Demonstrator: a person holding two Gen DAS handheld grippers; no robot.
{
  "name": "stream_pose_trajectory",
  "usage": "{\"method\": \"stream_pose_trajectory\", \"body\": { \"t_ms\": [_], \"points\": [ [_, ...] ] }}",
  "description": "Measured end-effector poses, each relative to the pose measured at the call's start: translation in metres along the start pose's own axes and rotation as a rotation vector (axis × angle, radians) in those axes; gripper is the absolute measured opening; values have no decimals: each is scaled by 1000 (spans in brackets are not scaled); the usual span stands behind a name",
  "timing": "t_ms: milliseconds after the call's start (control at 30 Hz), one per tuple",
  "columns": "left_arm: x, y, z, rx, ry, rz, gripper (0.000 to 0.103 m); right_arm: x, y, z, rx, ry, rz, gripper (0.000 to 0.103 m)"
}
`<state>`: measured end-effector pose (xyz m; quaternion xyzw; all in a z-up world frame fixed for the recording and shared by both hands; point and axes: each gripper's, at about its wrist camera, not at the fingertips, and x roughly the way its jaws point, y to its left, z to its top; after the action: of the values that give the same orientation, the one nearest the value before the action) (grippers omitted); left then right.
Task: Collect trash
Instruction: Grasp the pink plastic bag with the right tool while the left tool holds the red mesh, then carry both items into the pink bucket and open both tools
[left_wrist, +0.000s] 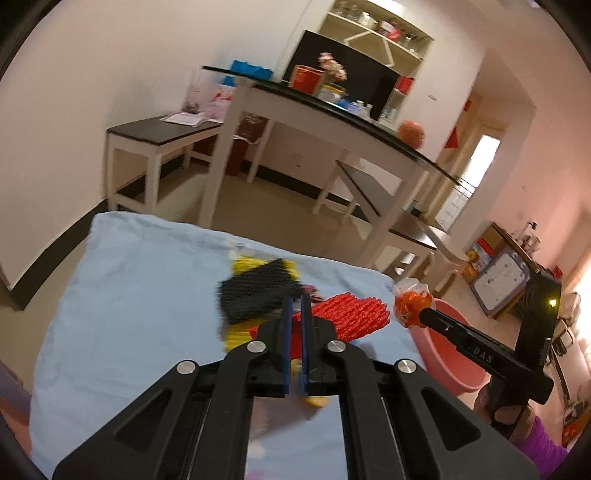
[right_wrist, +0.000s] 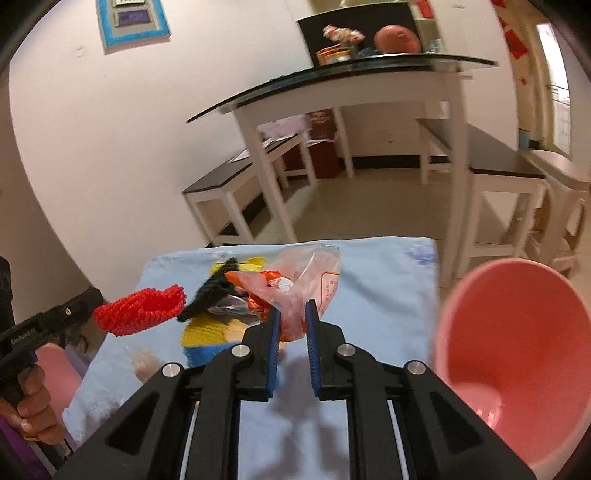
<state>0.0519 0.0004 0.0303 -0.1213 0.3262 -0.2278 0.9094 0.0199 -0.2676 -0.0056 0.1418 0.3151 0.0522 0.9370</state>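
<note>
My left gripper (left_wrist: 295, 301) is shut on a red foam net (left_wrist: 351, 314) and holds it above the light blue cloth (left_wrist: 129, 295); the net also shows in the right wrist view (right_wrist: 142, 308). My right gripper (right_wrist: 293, 308) is shut on an orange and clear plastic bag (right_wrist: 295, 284), lifted off the cloth; the bag also shows in the left wrist view (left_wrist: 412, 301). A black foam net (left_wrist: 255, 291) lies on a yellow knitted item (right_wrist: 207, 328) on the cloth. A pink basin (right_wrist: 517, 339) stands to the right of the cloth.
Beyond the cloth (right_wrist: 388, 295) is tiled floor with a glass-topped white table (right_wrist: 369, 77) and dark-topped benches (left_wrist: 155, 136). A ball (left_wrist: 412, 134) and boxes sit on the table. Shelves and clutter line the right wall.
</note>
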Motion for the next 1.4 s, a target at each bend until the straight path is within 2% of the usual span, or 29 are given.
{"method": "stream_pose_trajectory", "body": {
  "t_ms": [400,567,767,933,1033,1167,1233,1300,1333,1400],
  "points": [
    [32,-122,-16,157,71,-184,3,-73,-94,-29,132,-50,-185,13],
    [56,-170,-28,213,110,-228,3,-89,-127,-44,171,-51,-238,13],
    [85,-213,-46,253,161,-253,3,-93,-151,-58,212,-34,-257,14],
    [105,-232,-58,282,187,-251,3,-90,-159,-63,223,-22,-267,16],
    [115,-235,-62,279,193,-236,5,-90,-163,-64,228,-15,-275,17],
    [132,-235,-61,251,242,-228,8,-91,-169,-64,236,-12,-282,19],
    [137,-233,-60,231,268,-237,13,-90,-170,-64,235,-10,-283,19],
    [141,-231,-60,220,277,-238,25,-89,-170,-63,231,-10,-286,23],
    [141,-230,-60,216,278,-242,28,-89,-170,-63,231,-9,-288,25],
    [141,-232,-59,222,274,-247,32,-89,-171,-63,231,-11,-290,36]
  ]
}}
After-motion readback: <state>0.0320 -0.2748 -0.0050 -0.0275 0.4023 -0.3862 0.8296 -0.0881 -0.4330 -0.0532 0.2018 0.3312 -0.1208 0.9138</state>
